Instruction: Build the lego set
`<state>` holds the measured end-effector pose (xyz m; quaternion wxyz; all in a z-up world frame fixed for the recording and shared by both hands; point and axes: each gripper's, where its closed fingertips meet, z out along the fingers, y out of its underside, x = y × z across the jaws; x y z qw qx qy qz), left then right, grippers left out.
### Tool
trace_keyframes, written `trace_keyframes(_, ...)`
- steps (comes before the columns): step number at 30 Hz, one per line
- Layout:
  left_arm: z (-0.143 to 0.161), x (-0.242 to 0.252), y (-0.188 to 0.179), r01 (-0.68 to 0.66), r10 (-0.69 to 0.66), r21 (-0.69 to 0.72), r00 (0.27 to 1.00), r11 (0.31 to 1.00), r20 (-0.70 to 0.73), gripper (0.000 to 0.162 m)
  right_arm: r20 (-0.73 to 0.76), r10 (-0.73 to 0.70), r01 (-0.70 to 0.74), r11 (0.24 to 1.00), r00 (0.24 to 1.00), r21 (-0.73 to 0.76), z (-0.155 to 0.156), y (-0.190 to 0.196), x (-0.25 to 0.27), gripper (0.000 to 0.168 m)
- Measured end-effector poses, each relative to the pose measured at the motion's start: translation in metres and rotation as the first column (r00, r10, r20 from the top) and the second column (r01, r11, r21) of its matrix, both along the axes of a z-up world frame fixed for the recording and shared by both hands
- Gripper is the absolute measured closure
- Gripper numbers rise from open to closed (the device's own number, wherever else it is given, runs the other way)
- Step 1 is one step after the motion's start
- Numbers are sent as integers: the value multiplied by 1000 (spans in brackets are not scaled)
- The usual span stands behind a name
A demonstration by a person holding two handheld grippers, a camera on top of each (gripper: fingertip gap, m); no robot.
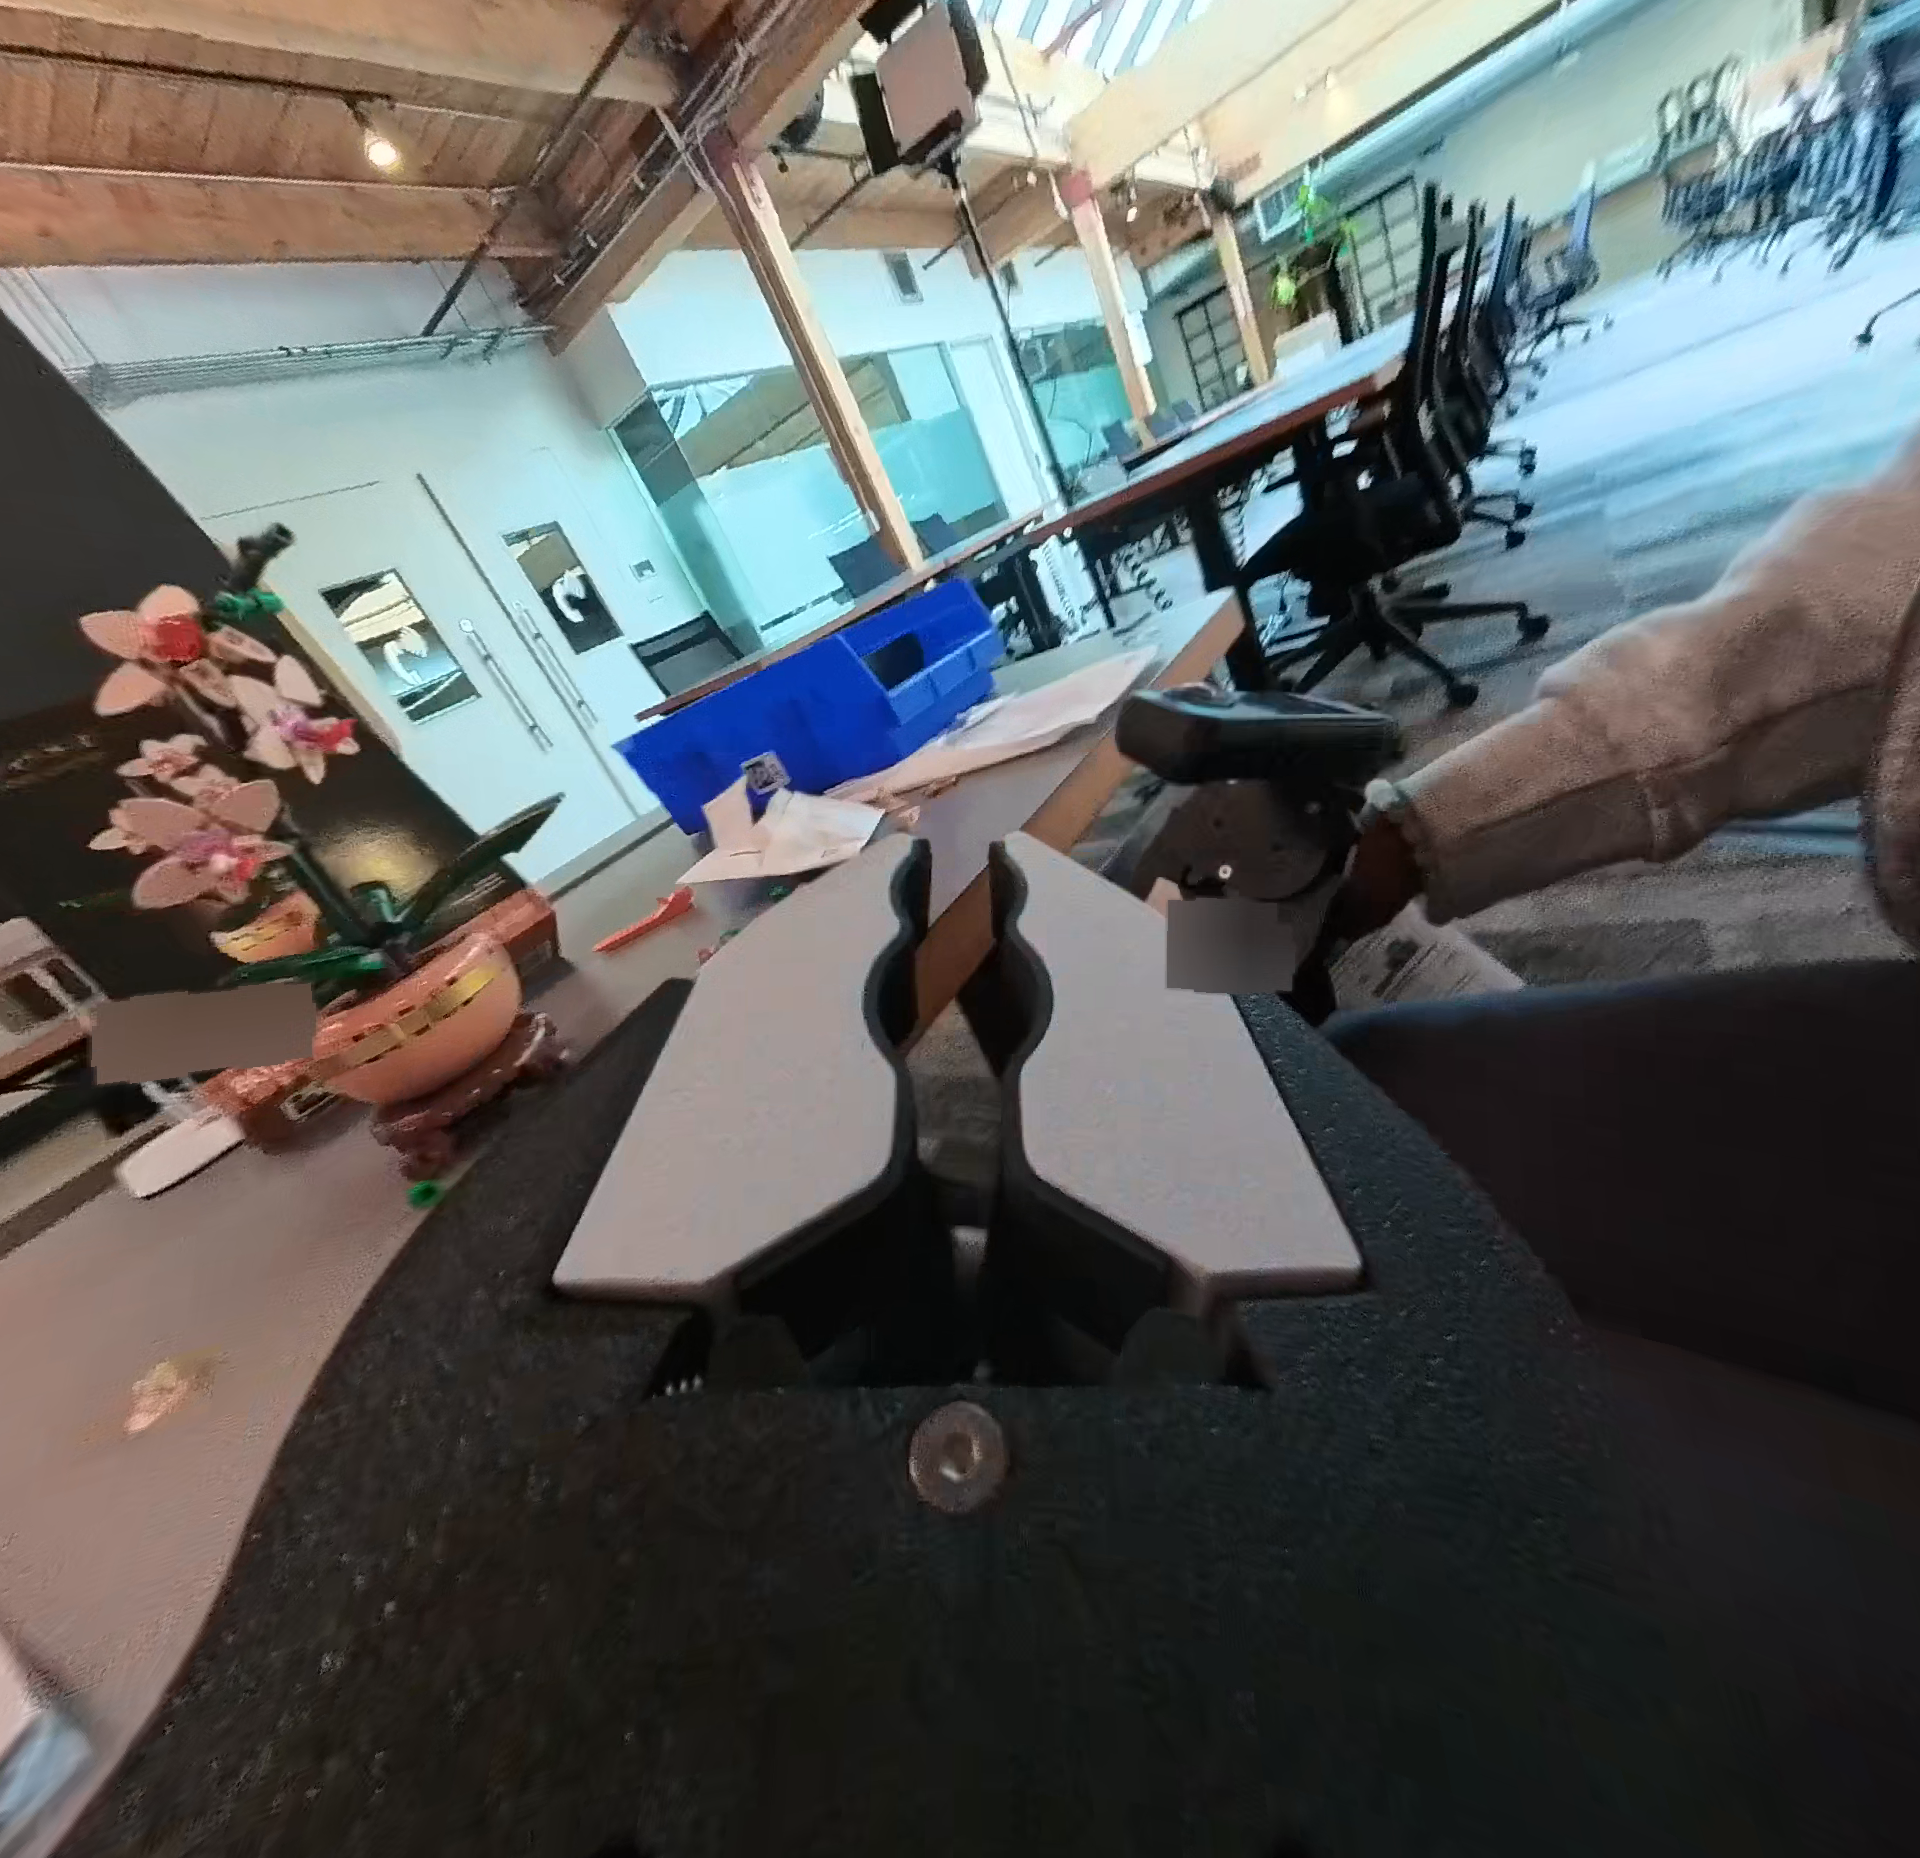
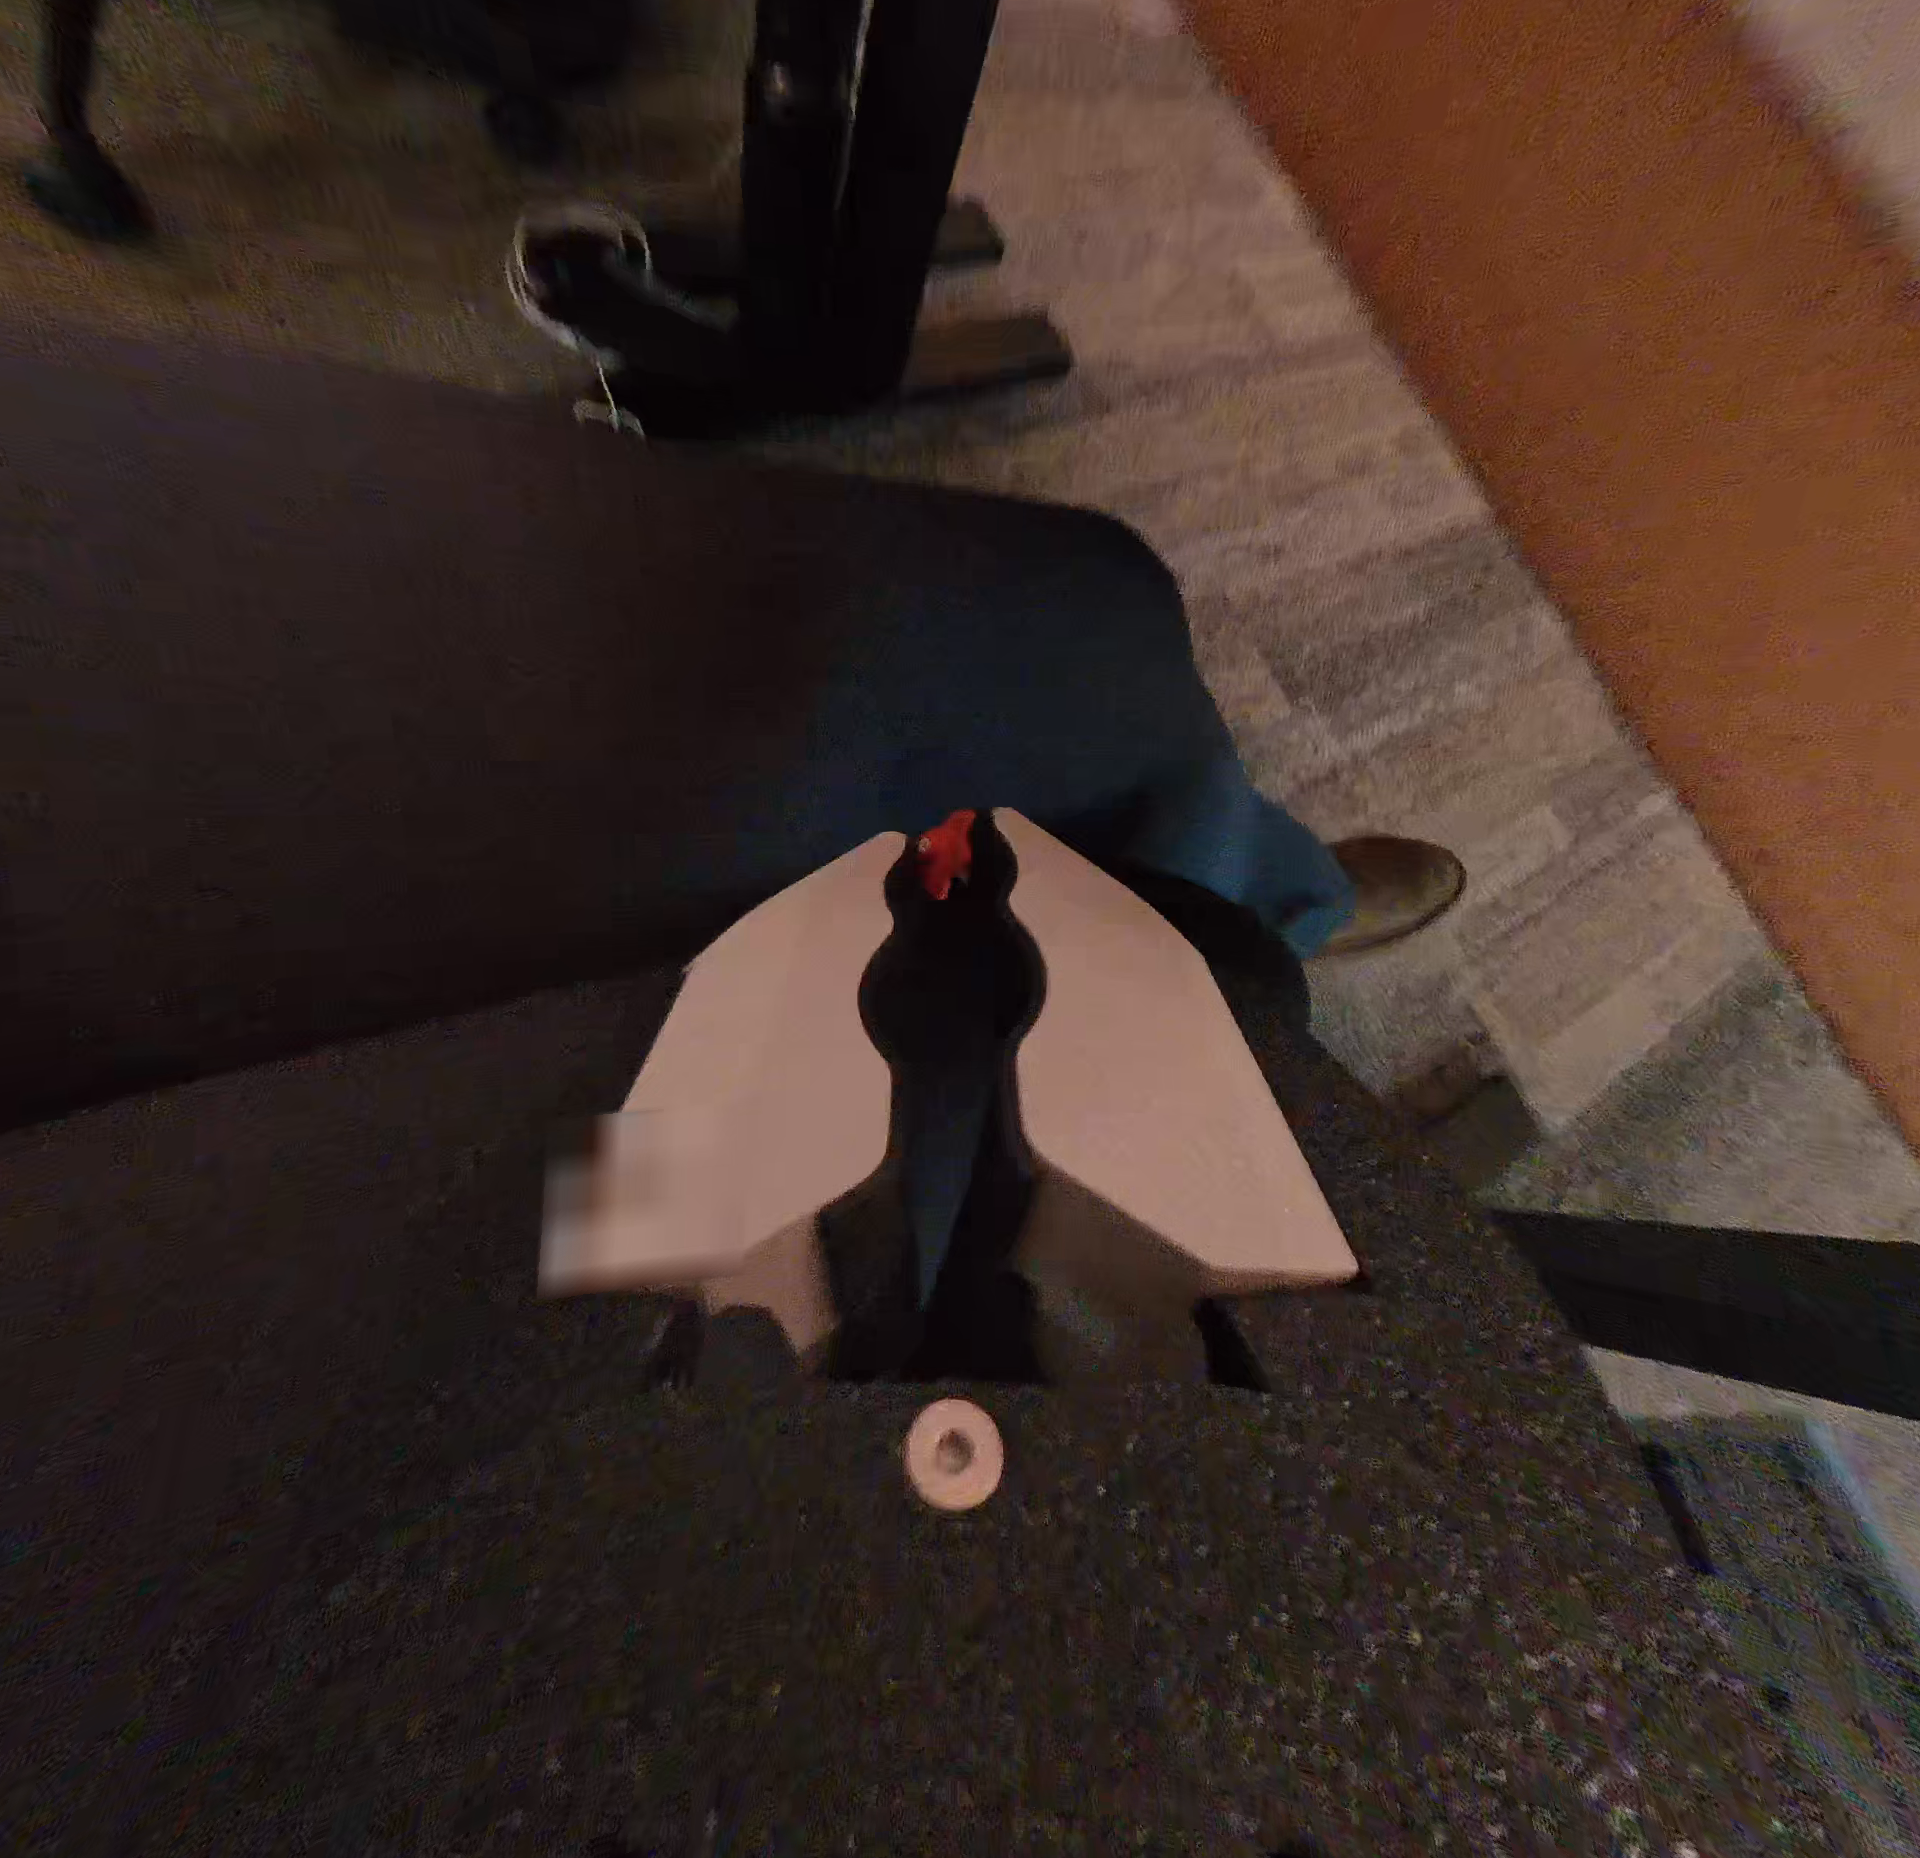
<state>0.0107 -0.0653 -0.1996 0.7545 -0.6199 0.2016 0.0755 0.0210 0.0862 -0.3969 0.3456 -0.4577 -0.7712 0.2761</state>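
Note:
A partly built lego orchid in a pink pot (image 1: 416, 1019) stands on the grey table (image 1: 208, 1341) at the left, with pink flowers (image 1: 197, 832) on its stem. My left gripper (image 1: 956, 858) is held over the table's near edge, jaws a little apart and empty. My right gripper (image 2: 951, 834) is shut on a small red lego piece (image 2: 945, 861) at its fingertips, held below table height over the person's lap. The right gripper also shows in the left wrist view (image 1: 1247, 769), held by a hand in a beige sleeve.
The black lego box (image 1: 94, 665) stands behind the orchid. A blue bin (image 1: 831, 707), loose papers (image 1: 810, 832), an orange brick separator (image 1: 644, 930) and a small green piece (image 1: 424, 1193) lie on the table. Below are a black table leg (image 2: 831, 177) and carpet (image 2: 1403, 769).

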Motion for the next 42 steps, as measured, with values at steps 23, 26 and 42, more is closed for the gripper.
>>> trace_keyframes(23, 88, -42, 174, 174, -184, 77, 969, 982, 164, 124, -551, -15, -346, 763, 834, -546, 273, 51, -35, 160)
trace_keyframes(26, 99, -35, 170, 171, -181, 99, 978, 980, 102, 132, -596, 4, -368, 790, 803, -490, 291, 41, -31, 160)
trace_keyframes(42, 95, -55, 198, 251, -253, 31, 962, 968, 100, 137, -523, 119, -425, 742, 844, -517, 300, 58, -104, 159)
